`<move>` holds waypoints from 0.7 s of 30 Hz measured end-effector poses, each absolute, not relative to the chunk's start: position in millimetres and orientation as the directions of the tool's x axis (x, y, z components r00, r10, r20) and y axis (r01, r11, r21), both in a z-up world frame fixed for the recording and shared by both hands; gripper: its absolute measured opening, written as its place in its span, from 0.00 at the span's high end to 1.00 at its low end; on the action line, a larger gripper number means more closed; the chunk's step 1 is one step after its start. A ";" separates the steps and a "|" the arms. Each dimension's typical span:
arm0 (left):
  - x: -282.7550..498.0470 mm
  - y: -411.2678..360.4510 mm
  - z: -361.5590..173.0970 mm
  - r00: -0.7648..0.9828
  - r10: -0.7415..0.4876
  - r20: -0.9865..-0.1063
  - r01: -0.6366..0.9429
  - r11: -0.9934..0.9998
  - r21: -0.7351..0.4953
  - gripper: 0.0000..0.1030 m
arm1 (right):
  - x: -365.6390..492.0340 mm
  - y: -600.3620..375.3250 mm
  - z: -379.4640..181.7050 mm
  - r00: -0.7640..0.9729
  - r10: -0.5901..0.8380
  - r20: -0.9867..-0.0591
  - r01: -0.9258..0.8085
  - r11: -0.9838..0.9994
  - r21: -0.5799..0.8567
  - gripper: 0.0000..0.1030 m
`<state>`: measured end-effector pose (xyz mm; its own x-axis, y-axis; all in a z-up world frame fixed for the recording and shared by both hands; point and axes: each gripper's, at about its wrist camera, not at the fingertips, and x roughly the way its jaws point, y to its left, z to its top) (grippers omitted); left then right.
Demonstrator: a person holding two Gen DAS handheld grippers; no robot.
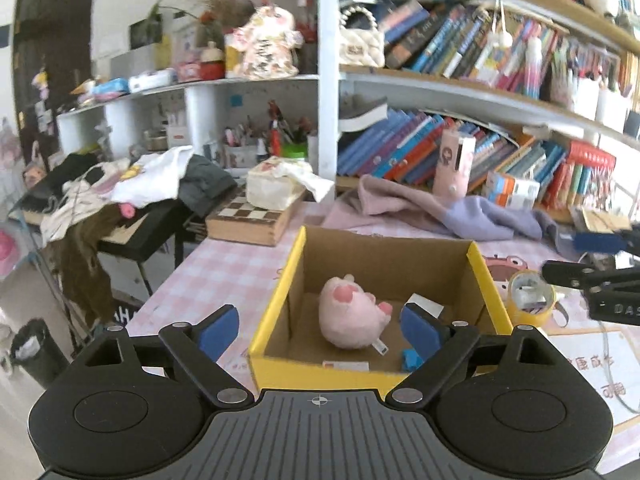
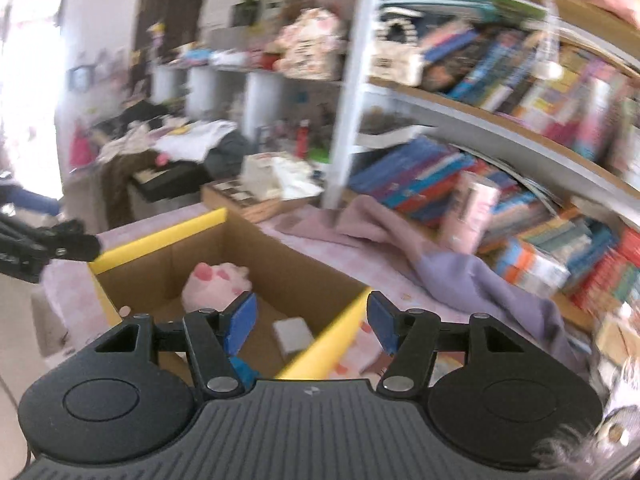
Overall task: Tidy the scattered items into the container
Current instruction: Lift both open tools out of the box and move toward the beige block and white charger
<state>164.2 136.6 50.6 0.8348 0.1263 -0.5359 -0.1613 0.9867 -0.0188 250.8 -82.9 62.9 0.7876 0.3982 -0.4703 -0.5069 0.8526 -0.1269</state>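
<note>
A cardboard box with yellow rims stands on the pink checked table. Inside it lie a pink plush toy, a small white item and a small blue item. My left gripper is open and empty, hovering over the box's near rim. A yellow tape roll sits on the table right of the box. In the right wrist view the box, the plush and the white item show again. My right gripper is open and empty above the box's right rim.
A purple and pink cloth lies behind the box. A chessboard box with a tissue pack sits at the back left. Bookshelves fill the back. A pile of clothes lies on a side stand at left.
</note>
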 end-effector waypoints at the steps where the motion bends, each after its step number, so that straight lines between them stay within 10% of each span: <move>1: 157.6 137.8 49.6 0.836 0.130 -0.534 -0.170 0.985 -0.026 0.12 | 244.0 -87.1 62.6 0.799 0.384 -0.464 -0.485 0.867 -0.118 0.43; 21: 61.6 95.3 8.4 0.812 0.080 -0.578 -0.149 0.986 -0.072 0.08 | 90.2 -112.6 14.7 0.852 0.134 -0.506 -0.212 0.972 -0.101 0.32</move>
<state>61.6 95.3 8.4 0.8118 0.0802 -0.5784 -0.1485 0.9863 -0.0717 90.2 -112.6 14.7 0.8519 0.1336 -0.5064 -0.2123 0.9720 -0.1007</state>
